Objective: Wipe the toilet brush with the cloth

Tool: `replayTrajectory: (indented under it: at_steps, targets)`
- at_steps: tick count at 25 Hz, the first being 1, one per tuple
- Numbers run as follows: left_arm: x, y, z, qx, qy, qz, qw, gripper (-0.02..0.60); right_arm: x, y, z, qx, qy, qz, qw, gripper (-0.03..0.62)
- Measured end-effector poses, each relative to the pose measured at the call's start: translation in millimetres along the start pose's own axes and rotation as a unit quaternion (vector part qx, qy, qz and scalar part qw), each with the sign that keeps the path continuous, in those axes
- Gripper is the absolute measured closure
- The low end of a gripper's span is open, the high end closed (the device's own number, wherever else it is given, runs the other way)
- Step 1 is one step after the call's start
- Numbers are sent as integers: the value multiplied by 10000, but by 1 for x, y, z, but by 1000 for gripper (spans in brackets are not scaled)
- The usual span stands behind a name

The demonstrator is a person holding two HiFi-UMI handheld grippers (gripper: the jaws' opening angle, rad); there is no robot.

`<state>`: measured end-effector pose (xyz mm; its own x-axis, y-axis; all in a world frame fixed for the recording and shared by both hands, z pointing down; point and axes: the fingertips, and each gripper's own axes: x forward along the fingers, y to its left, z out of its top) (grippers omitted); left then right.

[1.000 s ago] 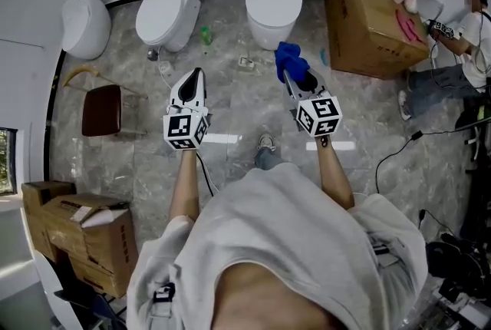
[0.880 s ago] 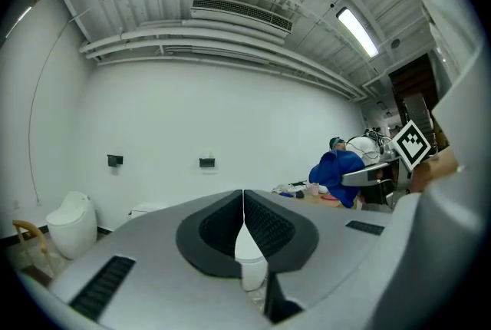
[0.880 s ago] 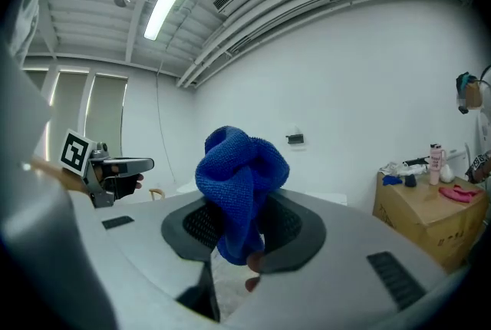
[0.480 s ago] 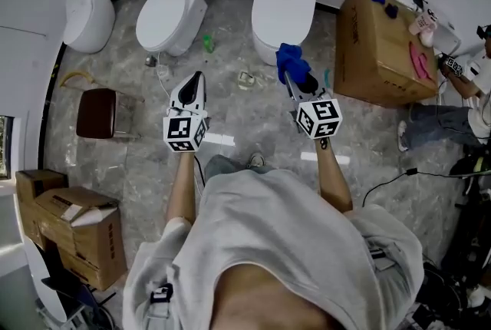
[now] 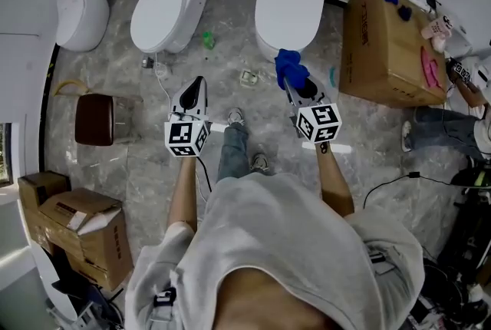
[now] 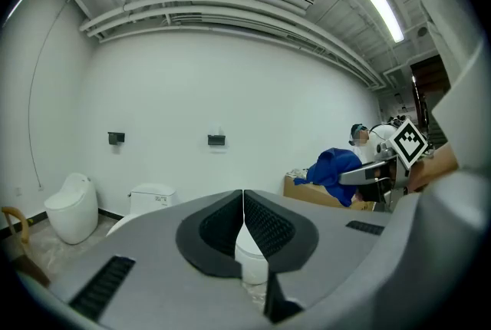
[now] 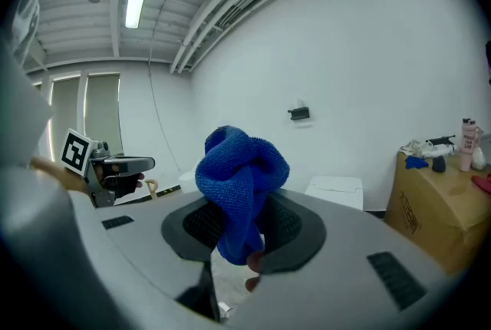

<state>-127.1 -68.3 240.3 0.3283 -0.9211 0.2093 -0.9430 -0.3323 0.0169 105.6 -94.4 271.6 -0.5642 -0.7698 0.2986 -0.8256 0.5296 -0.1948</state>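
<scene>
My right gripper [image 5: 288, 80] is shut on a bunched blue cloth [image 5: 289, 64], which it holds above the floor in front of the right-hand toilet [image 5: 290, 0]. In the right gripper view the cloth [image 7: 241, 184] bulges up from between the dark pads [image 7: 295, 227]. My left gripper [image 5: 198, 84] is shut with nothing in it; its pads [image 6: 265, 227] meet along one line. It hangs level with the right one, in front of the middle toilet [image 5: 164, 4]. I cannot pick out a toilet brush for certain in any view.
A small white toilet [image 5: 77, 10] stands at the far left. A large cardboard box [image 5: 387, 37] with items on top sits at the right, with a person [image 5: 468, 102] beside it. A brown stool [image 5: 95, 119] and stacked boxes [image 5: 73, 221] are at the left. Small items [image 5: 207, 37] litter the marble floor.
The person has stepped forward towards the toilets, one leg now out in front. Both grippers travelled along, still level with each other, and the cloth stays gripped.
</scene>
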Motion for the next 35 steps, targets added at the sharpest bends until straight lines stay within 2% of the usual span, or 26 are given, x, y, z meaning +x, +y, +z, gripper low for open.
replayTrajectory:
  at_steps: [9,16,21,29,35]
  targets:
    - [87,41,-50,-433,324,-327,9980,561,81,-19,-31,142,566,-131,9982,473]
    - [135,67,-121,-609,613,-497,9950,561,137,-24,-80,129,827,-129,9964,473]
    - [159,69,-194,-526,739,-646,9938,561,162,-38,-143,154,871,-153,9960,473]
    - [208,78,-322,-455,491,-766,9948,561,212,-83,-279,154,783,-255,9965,473]
    - [254,73,-392,-419,237,-1205,9915,560,246,-107,-363,127,602,-173,9980,473]
